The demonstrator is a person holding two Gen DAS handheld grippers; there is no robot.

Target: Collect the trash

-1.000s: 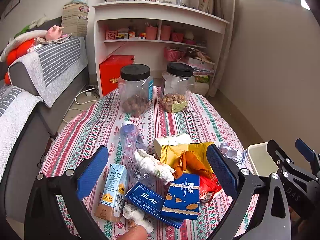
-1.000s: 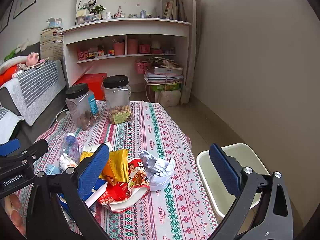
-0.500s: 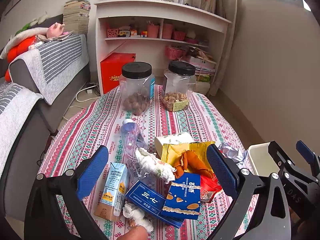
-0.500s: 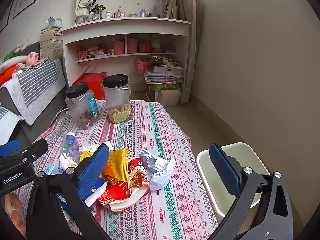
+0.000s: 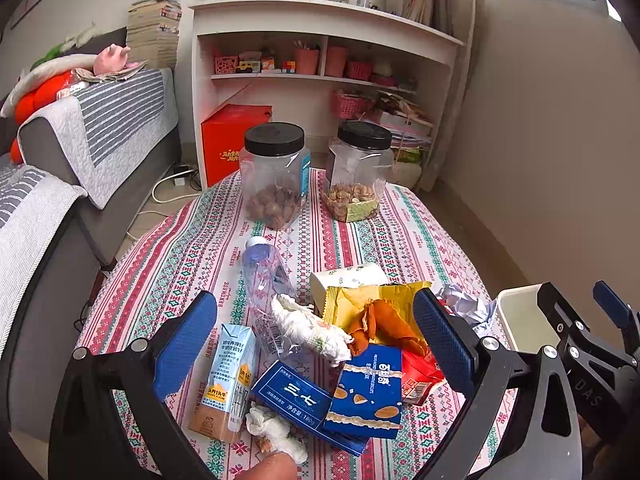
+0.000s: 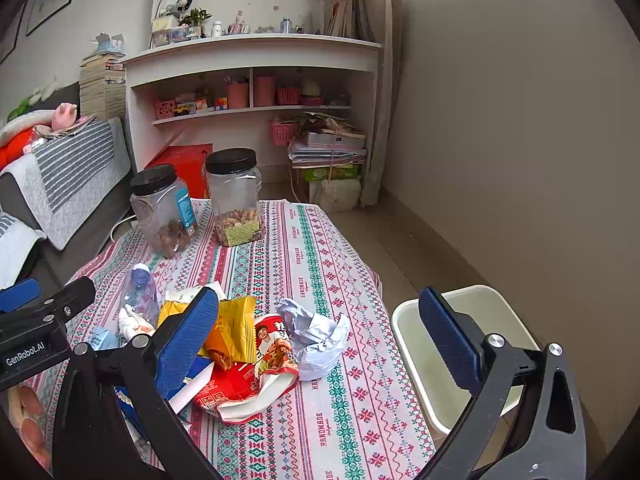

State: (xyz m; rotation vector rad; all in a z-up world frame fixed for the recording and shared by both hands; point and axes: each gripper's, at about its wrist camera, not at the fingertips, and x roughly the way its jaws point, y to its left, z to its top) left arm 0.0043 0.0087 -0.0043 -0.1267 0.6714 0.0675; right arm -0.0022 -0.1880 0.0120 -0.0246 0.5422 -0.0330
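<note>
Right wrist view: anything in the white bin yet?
No, the white bin beside the table shows only its bare inside; the trash is all on the cloth.

Tablecloth (image 6: 312,264) red/green/white stripes; snack bag (image 6: 234,330) yellow; biscuit box (image 5: 368,388) blue; bin (image 6: 404,320) cream.

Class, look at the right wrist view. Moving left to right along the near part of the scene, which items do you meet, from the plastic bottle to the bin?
plastic bottle → yellow snack bag → red snack wrapper → crumpled white paper → white bin
</note>
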